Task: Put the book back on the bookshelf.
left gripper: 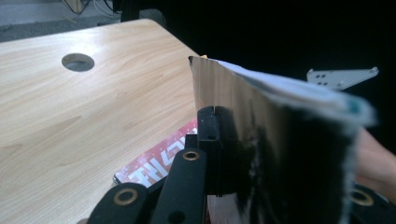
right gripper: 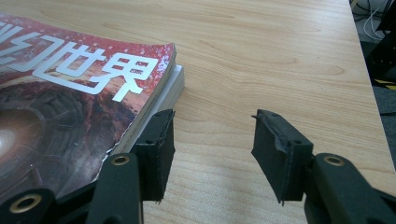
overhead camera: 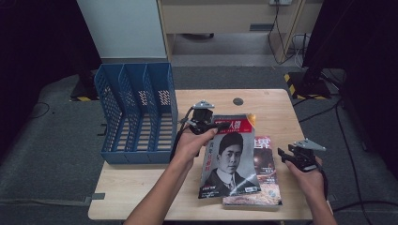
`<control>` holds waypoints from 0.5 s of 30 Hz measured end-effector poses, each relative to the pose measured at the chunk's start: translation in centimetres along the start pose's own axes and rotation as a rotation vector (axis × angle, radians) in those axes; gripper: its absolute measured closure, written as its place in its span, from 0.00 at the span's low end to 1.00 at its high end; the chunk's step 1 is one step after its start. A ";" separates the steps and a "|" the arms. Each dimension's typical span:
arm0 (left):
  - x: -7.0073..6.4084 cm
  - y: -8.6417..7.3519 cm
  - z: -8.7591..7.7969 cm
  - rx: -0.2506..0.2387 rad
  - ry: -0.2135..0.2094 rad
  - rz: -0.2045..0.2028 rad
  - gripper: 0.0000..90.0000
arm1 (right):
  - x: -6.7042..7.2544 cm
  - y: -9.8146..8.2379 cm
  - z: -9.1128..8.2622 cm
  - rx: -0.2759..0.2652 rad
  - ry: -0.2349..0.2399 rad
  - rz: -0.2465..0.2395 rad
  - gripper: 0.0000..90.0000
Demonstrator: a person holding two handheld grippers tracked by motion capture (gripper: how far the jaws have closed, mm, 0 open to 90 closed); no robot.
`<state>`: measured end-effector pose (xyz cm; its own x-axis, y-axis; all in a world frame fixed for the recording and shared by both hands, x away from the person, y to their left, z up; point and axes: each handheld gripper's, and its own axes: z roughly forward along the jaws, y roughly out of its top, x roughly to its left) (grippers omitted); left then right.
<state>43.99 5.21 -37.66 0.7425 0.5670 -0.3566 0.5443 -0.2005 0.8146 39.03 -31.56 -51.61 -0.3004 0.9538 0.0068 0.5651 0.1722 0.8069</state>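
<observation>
Left gripper [overhead camera: 217,125] pinching portrait magazine [overhead camera: 229,159] by top edge; right gripper [right gripper: 212,154] spread, empty, beside red magazine [right gripper: 70,98].

The left gripper [overhead camera: 217,125] is raised above the table [overhead camera: 141,183], its jaws squeezed tight on a magazine [overhead camera: 228,159]. The right gripper [overhead camera: 283,154] sits low by the table's right edge, jaws apart and holding nothing.

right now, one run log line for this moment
left gripper: shut on portrait magazine, top edge raised | right gripper: open, beside red magazine | blue file rack: slots unfilled
</observation>
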 end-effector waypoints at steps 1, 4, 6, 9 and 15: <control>0.0 0.2 -0.3 -0.003 0.005 0.003 0.96 | 0.0 0.0 0.0 0.001 0.000 -0.004 0.54; -0.1 0.6 -0.6 -0.009 0.009 0.009 0.96 | 0.0 0.0 0.1 0.008 -0.001 -0.005 0.54; -0.1 0.9 -1.1 -0.020 0.010 0.009 0.96 | -0.1 0.0 0.1 0.010 -0.005 -0.002 0.54; -0.1 1.4 -1.8 -0.037 0.013 0.014 0.96 | -0.2 -0.1 0.2 0.014 -0.007 0.003 0.54; -0.1 2.4 -3.4 -0.085 0.036 0.032 0.96 | -0.3 -0.1 0.1 0.012 -0.011 0.007 0.54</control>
<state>43.86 7.39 -34.08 0.7437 0.5899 -0.3144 0.4843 -0.1514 0.8617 39.15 -31.85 -51.74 -0.2880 0.9576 0.0059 0.5760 0.1683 0.7999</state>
